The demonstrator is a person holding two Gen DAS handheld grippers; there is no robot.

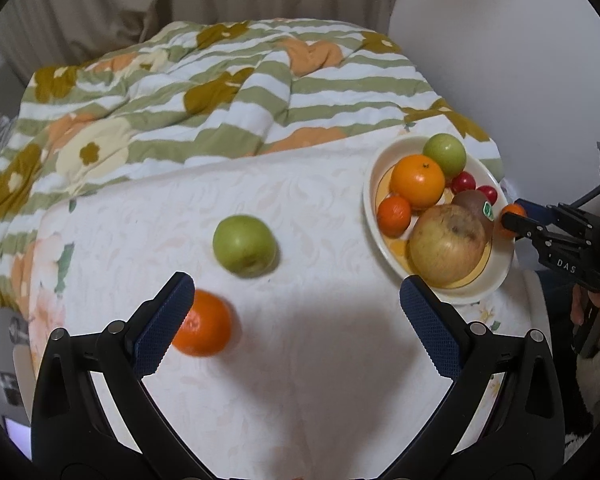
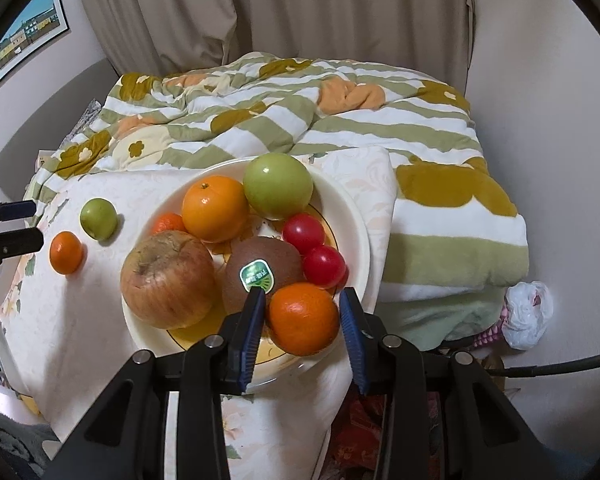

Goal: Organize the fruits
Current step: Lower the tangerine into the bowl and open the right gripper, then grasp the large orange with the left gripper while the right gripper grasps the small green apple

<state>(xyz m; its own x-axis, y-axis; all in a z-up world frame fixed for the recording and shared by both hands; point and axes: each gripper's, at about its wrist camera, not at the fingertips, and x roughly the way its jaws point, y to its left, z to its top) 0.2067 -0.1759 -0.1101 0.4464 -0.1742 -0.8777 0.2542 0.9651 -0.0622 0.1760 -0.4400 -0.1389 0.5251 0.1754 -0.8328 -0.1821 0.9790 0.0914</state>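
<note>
A cream plate [image 2: 352, 216] holds a big reddish apple [image 2: 167, 280], a stickered kiwi [image 2: 260, 264], an orange [image 2: 214, 208], a green apple [image 2: 278, 186], two red tomatoes [image 2: 324, 266] and a small tangerine [image 2: 168, 223]. My right gripper [image 2: 302, 293] straddles another tangerine [image 2: 303, 319] that rests at the plate's near rim; its pads stand just off the fruit, so it is open. My left gripper [image 1: 296, 282] hovers wide open over the white cloth. A loose tangerine [image 1: 204, 324] lies beside its left finger and a loose green apple [image 1: 245, 246] lies ahead of it.
The plate sits near the right corner of the white cloth [image 1: 300, 360], whose edge drops off close by. A striped flowered blanket [image 1: 180, 92] is bunched behind. Curtains and walls stand beyond. A white plastic bag [image 2: 526, 312] lies low at the right.
</note>
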